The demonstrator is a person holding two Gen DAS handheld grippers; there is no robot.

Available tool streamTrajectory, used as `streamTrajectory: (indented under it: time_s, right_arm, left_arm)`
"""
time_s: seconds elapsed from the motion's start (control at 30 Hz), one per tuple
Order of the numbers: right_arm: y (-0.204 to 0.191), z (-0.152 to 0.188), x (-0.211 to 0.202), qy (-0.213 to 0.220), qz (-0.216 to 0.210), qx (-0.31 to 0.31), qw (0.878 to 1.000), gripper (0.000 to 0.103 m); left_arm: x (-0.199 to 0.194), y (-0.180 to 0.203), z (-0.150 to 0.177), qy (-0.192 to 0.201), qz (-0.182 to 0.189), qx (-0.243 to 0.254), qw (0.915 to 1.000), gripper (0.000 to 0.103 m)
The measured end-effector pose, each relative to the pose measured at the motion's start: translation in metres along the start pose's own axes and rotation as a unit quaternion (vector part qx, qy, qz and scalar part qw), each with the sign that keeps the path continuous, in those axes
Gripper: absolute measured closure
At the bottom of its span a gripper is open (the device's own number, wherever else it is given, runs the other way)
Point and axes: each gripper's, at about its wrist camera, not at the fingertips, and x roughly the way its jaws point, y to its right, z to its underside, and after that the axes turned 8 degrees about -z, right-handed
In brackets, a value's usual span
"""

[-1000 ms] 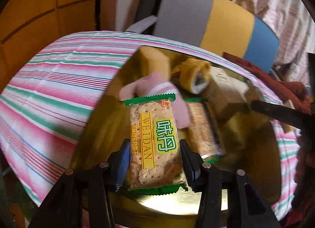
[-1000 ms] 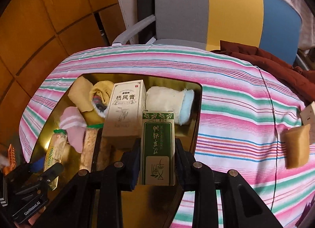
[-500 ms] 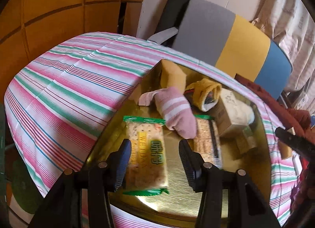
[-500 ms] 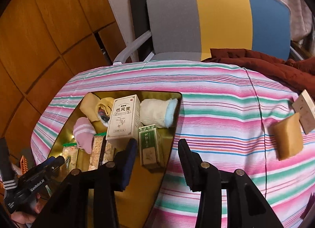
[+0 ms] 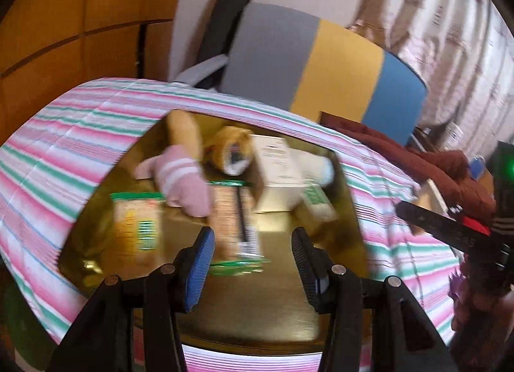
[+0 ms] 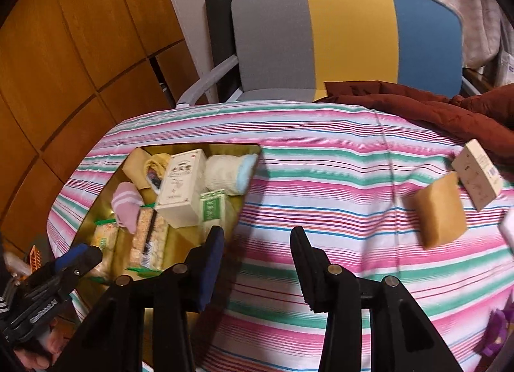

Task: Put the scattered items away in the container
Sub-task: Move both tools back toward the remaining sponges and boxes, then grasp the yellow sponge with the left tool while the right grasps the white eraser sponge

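A shiny gold tray (image 5: 263, 314) (image 6: 189, 150) lies on the striped tablecloth and holds cracker packets (image 5: 138, 224), a pink sock (image 5: 183, 185) (image 6: 127, 204), a white box (image 6: 183, 185), a green box (image 6: 212, 208) and a rolled cream sock (image 6: 228, 172). My left gripper (image 5: 252, 259) is open and empty above the tray's near part. My right gripper (image 6: 257, 262) is open and empty over the cloth just right of the tray. A tan packet (image 6: 440, 211) and a cream box (image 6: 478, 172) lie on the cloth at the right.
A grey, yellow and blue chair (image 6: 347, 34) stands behind the table. A dark red garment (image 6: 433, 108) lies at the table's far right edge. Wooden wall panels (image 6: 64, 50) are at the left. A purple object (image 6: 498, 330) shows at the lower right.
Both grippers let go of their loads and drew back. The cracker packet and the green box now lie in the tray. The right gripper has swung right over the cloth.
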Motion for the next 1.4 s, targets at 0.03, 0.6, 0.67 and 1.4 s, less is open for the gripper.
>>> streamTrajectory:
  time_s: [0.03, 0.6, 0.67, 1.4]
  right_arm:
    - [0.005, 0.0, -0.003, 0.0, 0.004, 0.001, 1.0, 0.059]
    - [0.162, 0.014, -0.076, 0.003, 0.125, 0.077, 0.989, 0.041]
    - [0.188, 0.013, -0.086, 0.004, 0.143, 0.092, 0.985, 0.039]
    - [0.381, 0.013, -0.094, -0.011, 0.206, 0.159, 0.965, 0.01]
  left_arm:
    - [-0.001, 0.008, 0.0, 0.0, 0.007, 0.009, 0.9999, 0.053]
    - [0.009, 0.145, 0.018, -0.034, 0.085, 0.138, 0.9861, 0.053]
    - [0.011, 0.154, 0.022, -0.045, 0.089, 0.145, 0.9844, 0.053]
    - [0.047, 0.226, 0.028, -0.1, 0.109, 0.164, 0.9752, 0.052]
